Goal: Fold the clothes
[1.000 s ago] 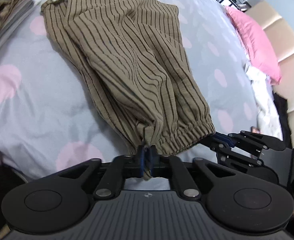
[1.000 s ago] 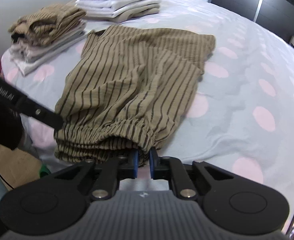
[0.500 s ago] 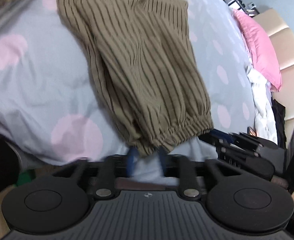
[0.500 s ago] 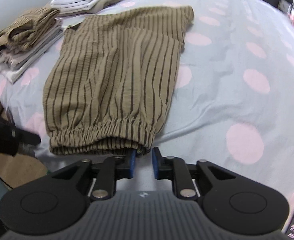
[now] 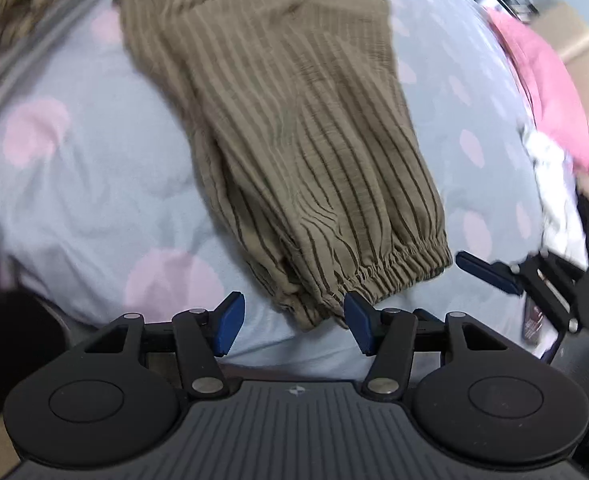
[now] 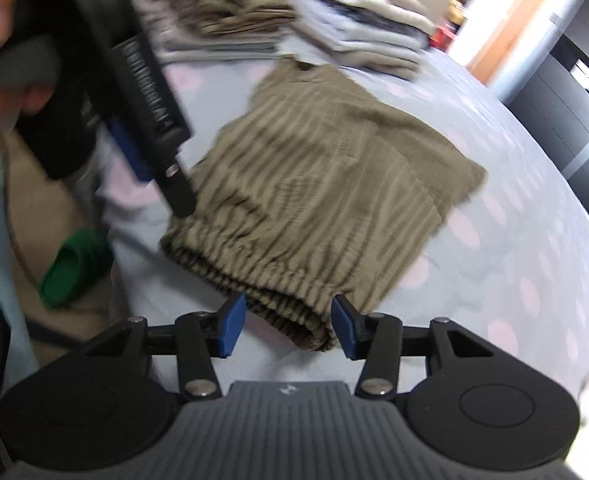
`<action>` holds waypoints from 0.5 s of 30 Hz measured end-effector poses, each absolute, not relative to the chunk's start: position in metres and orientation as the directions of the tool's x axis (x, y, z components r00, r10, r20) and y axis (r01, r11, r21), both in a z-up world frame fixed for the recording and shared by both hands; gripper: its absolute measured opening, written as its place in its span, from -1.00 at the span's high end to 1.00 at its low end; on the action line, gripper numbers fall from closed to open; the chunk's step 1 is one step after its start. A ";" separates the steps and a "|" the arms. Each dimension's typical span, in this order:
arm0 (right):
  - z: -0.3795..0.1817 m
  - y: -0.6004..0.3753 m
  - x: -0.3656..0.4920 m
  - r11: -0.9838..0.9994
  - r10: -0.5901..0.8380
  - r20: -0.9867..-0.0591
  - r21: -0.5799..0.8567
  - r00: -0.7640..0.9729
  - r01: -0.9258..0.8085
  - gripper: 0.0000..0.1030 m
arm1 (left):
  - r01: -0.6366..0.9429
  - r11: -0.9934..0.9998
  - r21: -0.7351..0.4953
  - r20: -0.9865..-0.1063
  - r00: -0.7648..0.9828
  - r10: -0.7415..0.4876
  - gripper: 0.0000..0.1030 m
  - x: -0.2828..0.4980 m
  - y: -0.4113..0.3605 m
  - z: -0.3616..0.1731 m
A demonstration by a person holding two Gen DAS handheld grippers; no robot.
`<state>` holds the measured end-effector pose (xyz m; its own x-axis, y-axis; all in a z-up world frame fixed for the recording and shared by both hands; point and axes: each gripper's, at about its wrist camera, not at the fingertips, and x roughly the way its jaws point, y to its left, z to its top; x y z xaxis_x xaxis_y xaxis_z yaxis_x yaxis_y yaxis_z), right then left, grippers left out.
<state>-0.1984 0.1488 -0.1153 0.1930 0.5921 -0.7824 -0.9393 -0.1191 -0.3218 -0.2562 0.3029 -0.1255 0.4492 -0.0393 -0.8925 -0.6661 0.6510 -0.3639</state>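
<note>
Olive-brown striped trousers [image 5: 294,152] [image 6: 322,196] lie folded on the pale blue bed sheet with pink dots [image 5: 74,184]; their gathered elastic hem faces me. My left gripper [image 5: 292,322] hangs just above the hem's near corner, its jaws opening, the cloth lying loose below and between the blue pads without being pressed. My right gripper [image 6: 286,326] is likewise opening over the hem's other corner, pads clear of the fabric. Each gripper shows in the other's view: the right gripper [image 5: 494,276] at right, the left gripper [image 6: 146,132] at upper left in a hand.
Stacks of folded clothes [image 6: 334,28] sit at the far end of the bed. A pink pillow [image 5: 542,92] and white bedding lie to the right. A green slipper [image 6: 74,268] rests on the floor beside the bed edge.
Both grippers let go of the trouser hem and spread their jaws. The hem dropped flat onto the sheet. The right gripper rolled and shifted, so its view tilted.
</note>
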 end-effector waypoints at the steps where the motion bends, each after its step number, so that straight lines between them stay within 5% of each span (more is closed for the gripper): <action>1: -0.116 0.147 -0.199 -0.157 0.594 -0.785 -0.325 0.173 -0.933 0.01 | -0.645 0.688 -0.334 -0.897 0.441 -0.022 -0.03 -0.255 0.299 -0.121; 7: -0.130 0.141 -0.209 -0.361 0.598 -0.789 -0.423 0.142 -0.831 0.01 | -0.435 0.889 -0.142 -0.892 0.446 0.076 -0.03 -0.239 0.261 -0.101; 15: -0.154 0.150 -0.199 -0.460 0.580 -0.804 -0.456 0.131 -0.762 -0.04 | -0.103 0.995 -0.001 -0.862 0.504 0.051 -0.03 -0.212 0.215 -0.103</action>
<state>-0.1991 0.1496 -0.1537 0.1308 0.5796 -0.8043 -0.7619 -0.4603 -0.4556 -0.2123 0.2150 -0.1028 0.5040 0.0508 -0.8622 -0.1027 0.9947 -0.0014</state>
